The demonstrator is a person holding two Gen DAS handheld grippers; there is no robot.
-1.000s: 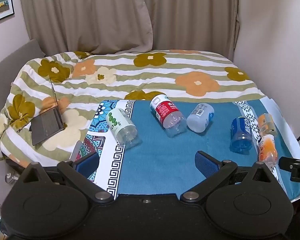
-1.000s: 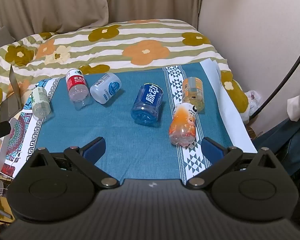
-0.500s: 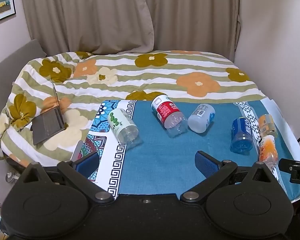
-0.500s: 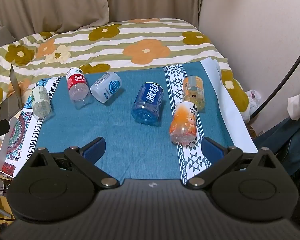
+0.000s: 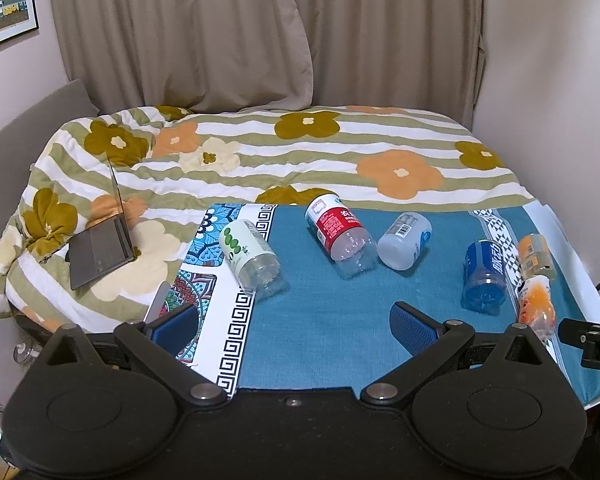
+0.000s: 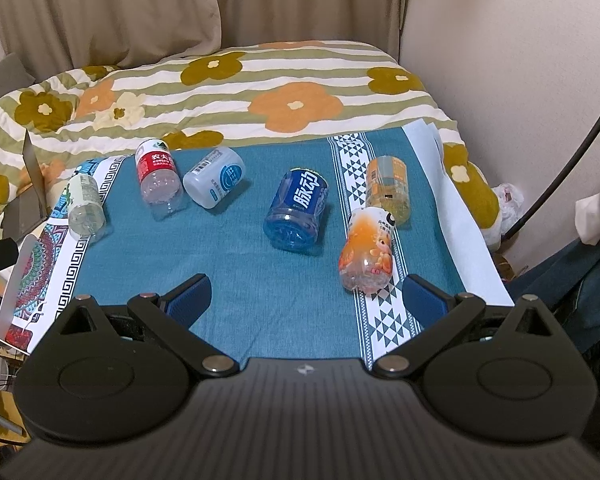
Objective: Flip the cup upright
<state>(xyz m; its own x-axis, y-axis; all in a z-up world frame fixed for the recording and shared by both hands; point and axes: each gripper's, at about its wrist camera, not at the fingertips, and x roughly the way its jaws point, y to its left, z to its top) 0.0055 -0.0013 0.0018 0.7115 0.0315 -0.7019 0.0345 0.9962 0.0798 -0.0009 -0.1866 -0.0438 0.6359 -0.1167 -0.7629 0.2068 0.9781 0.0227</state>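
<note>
my left hand-held gripper (image 5: pixel 294 324) and my right hand-held gripper (image 6: pixel 306 296) are both spread wide and hold nothing, hovering over the near edge of the blue cloth (image 6: pixel 228 256) on the bed.

six cups cut from plastic bottles lie on their sides on that cloth, none upright yet. from the left: the green cup (image 5: pixel 250 258) on the patterned border, the red cup (image 5: pixel 340 232) just beside the white cup (image 5: pixel 405 241), the blue cup (image 6: pixel 298 210) near the middle, the yellow cup (image 6: pixel 388 186) far right, and the orange cup (image 6: pixel 366 250) closest to my right fingers.

i judge them all empty, so very light, thin-walled and springy. the clear plastic looks slick, and a round body on soft bedding will likely roll off if nudged. i'd take one across its middle, on the label band, with a gentle squeeze so the wall doesn't buckle, then tip it onto its closed bottom. the soft surface may let it topple again.
</note>
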